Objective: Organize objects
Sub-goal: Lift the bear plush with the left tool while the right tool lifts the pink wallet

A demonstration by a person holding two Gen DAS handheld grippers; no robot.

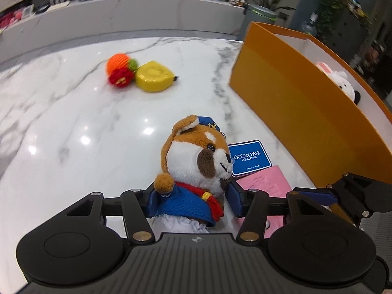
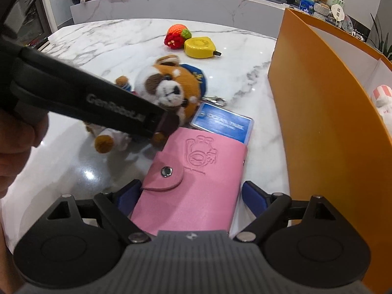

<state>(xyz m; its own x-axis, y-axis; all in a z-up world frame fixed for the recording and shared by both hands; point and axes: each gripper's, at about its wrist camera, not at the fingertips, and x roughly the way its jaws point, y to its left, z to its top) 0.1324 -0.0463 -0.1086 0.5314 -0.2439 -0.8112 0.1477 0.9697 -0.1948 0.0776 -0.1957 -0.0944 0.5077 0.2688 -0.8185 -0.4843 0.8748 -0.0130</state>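
A brown and white plush dog [image 1: 196, 156] in a blue jacket and cap lies on the marble table [image 1: 73, 127]. My left gripper [image 1: 193, 196] is shut on its body; it also shows in the right wrist view [image 2: 169, 85]. A blue Ocean Park tag [image 1: 250, 158] hangs beside it. My right gripper [image 2: 191, 198] has its blue fingers on either side of a pink wallet [image 2: 193, 176], with a gap on the right side. The left gripper [image 2: 166, 122] crosses the right wrist view.
An open orange box [image 1: 306, 103] stands on the right, with a white plush [image 1: 343, 85] inside. A yellow tape measure [image 1: 154, 76] and a crocheted orange and red toy [image 1: 120, 69] lie further back. A raised marble counter [image 1: 122, 17] runs behind.
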